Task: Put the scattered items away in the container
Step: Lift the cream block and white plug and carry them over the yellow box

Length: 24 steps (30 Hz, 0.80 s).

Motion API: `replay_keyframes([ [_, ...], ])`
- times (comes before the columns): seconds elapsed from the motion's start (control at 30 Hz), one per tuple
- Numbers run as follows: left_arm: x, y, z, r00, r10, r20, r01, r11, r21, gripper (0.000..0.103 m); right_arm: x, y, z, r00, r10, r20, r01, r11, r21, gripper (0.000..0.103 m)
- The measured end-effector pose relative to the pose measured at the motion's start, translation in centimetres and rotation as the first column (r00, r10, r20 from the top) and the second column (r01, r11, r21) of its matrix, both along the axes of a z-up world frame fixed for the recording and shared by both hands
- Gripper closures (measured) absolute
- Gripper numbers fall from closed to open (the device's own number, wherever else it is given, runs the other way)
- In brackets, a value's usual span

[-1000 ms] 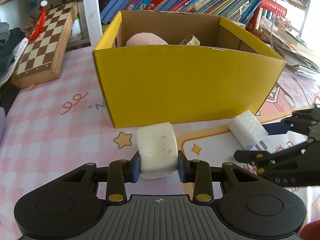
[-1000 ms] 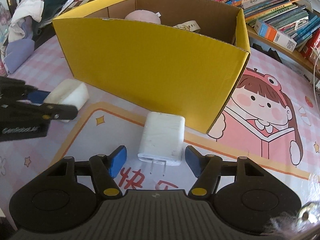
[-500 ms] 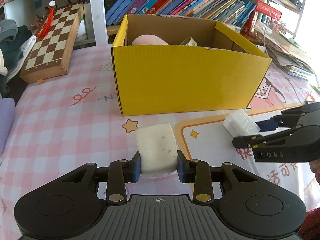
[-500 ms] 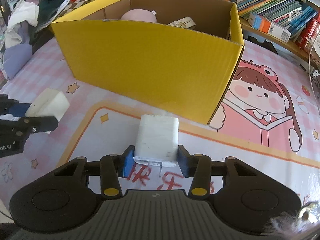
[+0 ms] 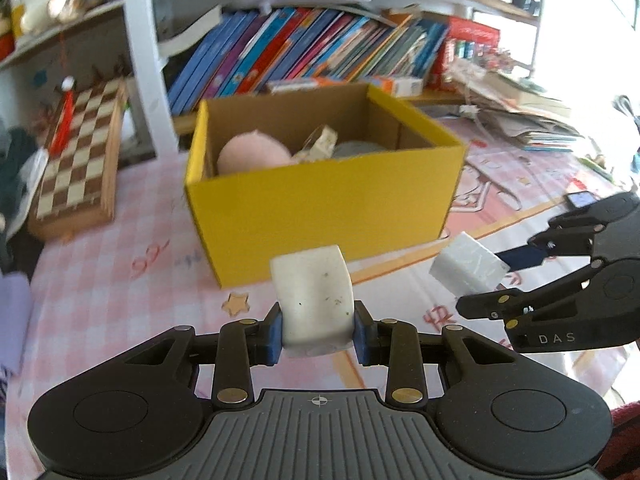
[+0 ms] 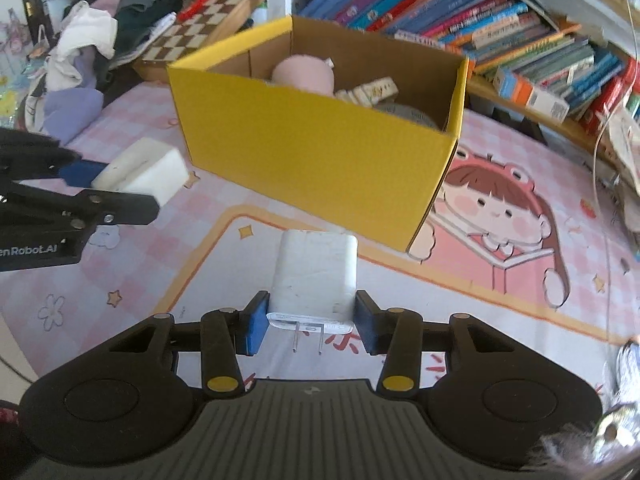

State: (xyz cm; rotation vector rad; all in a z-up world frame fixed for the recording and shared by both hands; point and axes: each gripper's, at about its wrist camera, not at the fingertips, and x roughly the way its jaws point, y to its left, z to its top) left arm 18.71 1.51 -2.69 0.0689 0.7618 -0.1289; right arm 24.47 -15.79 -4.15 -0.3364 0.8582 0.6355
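My left gripper [image 5: 317,338] is shut on a white eraser-like block [image 5: 312,296] and holds it above the mat, in front of the yellow cardboard box [image 5: 320,208]. My right gripper [image 6: 311,326] is shut on a white plug charger [image 6: 314,276], prongs toward the camera, also lifted. The box [image 6: 312,156] holds a pink round thing [image 5: 252,156], a small white packet [image 6: 372,92] and a grey item [image 5: 358,150]. Each gripper shows in the other's view: the right gripper [image 5: 500,284] with the charger [image 5: 466,268], the left gripper [image 6: 116,188] with the block [image 6: 144,172].
A wooden chessboard [image 5: 76,164] lies left of the box. Rows of books [image 5: 304,52] stand on the shelf behind. A pile of clothes [image 6: 104,40] sits at the far left. Stacked papers [image 5: 520,116] lie at the right. A pink cartoon mat [image 6: 500,220] covers the table.
Both grippers have risen with their loads, so the box interior now shows. The right gripper closed on the charger one second ago and lifted it off the mat.
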Motion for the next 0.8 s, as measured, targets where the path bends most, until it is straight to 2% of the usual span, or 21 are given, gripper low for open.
replay_keyframes([
  [0.3,0.3,-0.9,3.5,0.991,-0.09,0.101,0.085,0.995,0.048,0.071,0.0,-0.6,4.3,0.996,0.021,0.082,-0.026,0.998,0.051,0.06],
  [0.6,2.3,-0.7,6.9,0.973,-0.126,0.195,0.11,0.99,0.092,0.071,2.2,-0.5,8.6,0.975,0.063,0.213,-0.076,0.996,0.05,0.06],
  [0.8,4.7,-0.2,8.1,0.966,-0.135,0.221,0.107,0.986,0.13,0.071,4.6,-0.3,11.3,0.954,0.089,0.288,-0.104,0.994,0.036,0.06],
])
